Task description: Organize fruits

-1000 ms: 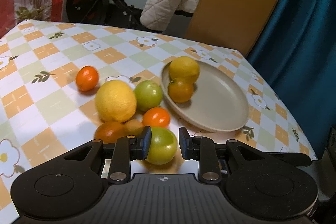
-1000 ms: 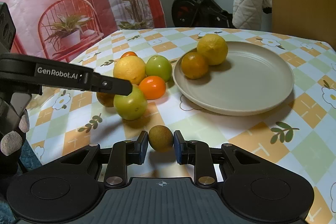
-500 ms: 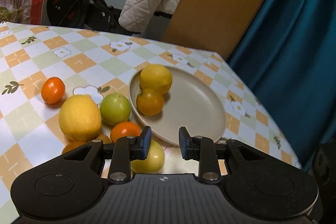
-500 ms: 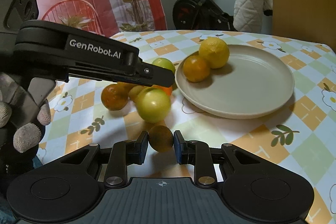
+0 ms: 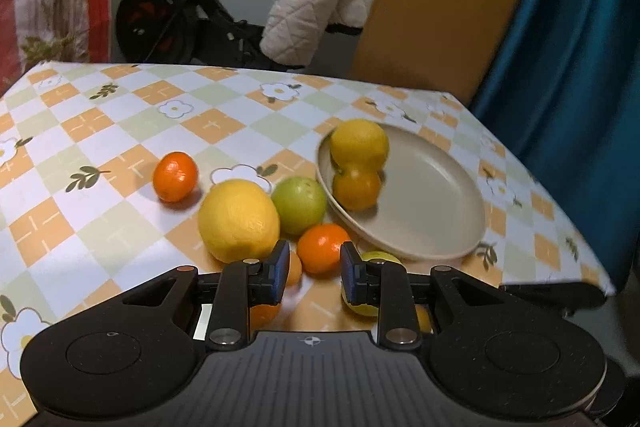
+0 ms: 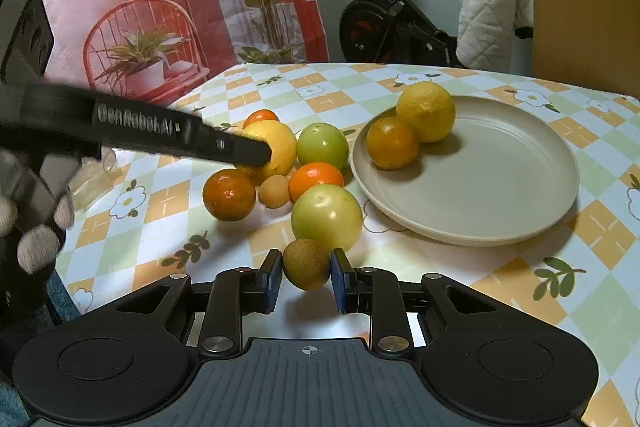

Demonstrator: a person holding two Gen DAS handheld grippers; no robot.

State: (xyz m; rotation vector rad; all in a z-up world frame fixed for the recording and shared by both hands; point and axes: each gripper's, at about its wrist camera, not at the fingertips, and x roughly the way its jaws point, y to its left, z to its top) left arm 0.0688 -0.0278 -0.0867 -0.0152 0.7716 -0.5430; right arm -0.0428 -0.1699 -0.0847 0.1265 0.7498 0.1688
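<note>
Near the counter's front edge, the right tongs (image 6: 306, 277) pinch a small brown fruit (image 6: 306, 263) that likely needs carrying to the plate (image 6: 500, 227), while the left tongs (image 5: 312, 273), nearly pressed together, hold nothing.

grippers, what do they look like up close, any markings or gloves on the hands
Both tools are matte black plastic with ribbed bodies, round side discs and silver pivot screws; the fingers end in blue pads. The left tool carries white "GenRobot.AI" lettering on its side. The hand wears a light knit glove.
</note>
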